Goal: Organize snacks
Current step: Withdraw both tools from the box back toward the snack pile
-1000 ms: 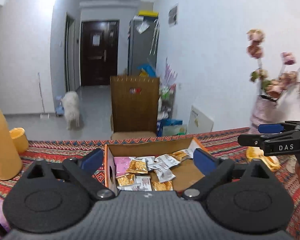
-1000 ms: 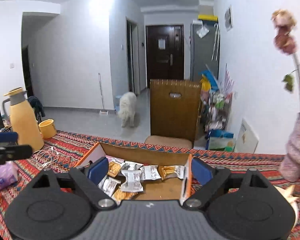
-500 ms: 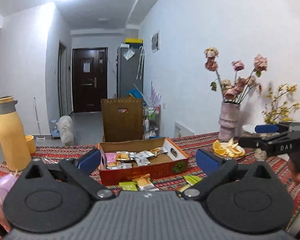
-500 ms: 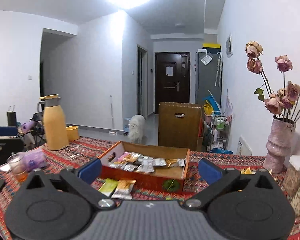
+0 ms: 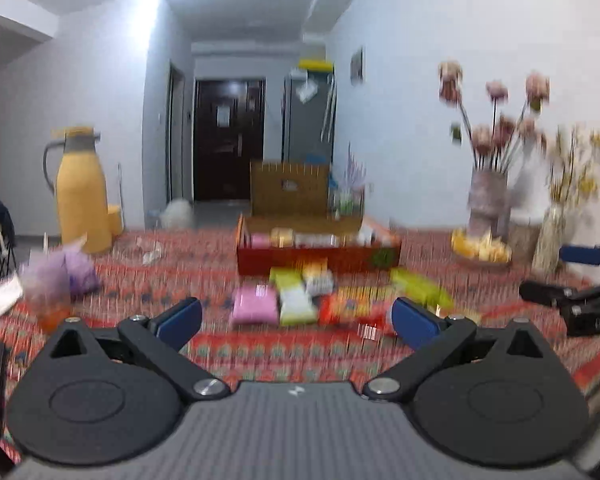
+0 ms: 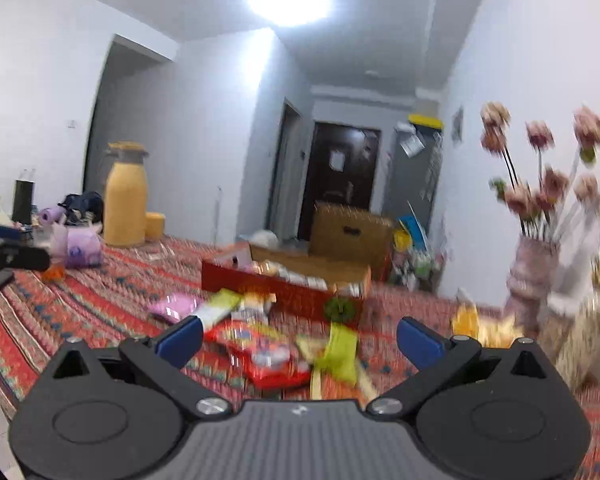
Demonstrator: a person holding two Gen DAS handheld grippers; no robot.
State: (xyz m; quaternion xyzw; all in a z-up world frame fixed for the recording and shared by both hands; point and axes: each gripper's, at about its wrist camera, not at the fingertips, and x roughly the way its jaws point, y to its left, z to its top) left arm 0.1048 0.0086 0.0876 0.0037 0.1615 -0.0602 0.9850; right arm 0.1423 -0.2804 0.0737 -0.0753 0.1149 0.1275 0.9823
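Observation:
A red cardboard box (image 5: 318,258) (image 6: 284,290) with several snack packets inside stands on the patterned tablecloth. In front of it lie loose packets: a pink packet (image 5: 255,305) (image 6: 172,306), a pale green packet (image 5: 298,307), a red packet (image 5: 354,304) (image 6: 260,354) and a lime green packet (image 5: 420,287) (image 6: 340,350). My left gripper (image 5: 296,322) is open, low over the cloth, short of the packets. My right gripper (image 6: 298,340) is open with the red and lime packets seen between its fingers, untouched. Both views are motion-blurred.
A yellow thermos jug (image 5: 82,192) (image 6: 125,200) and a purple bag (image 5: 70,270) stand at the left. A flower vase (image 5: 486,200) (image 6: 534,280) and a plate of orange peel (image 5: 480,246) sit at the right. A brown chair back (image 5: 290,192) rises behind the box.
Both grippers have pulled back from over the box and dropped lower; the loose packets in front of the box have come into view. The right gripper's jaws have widened slightly.

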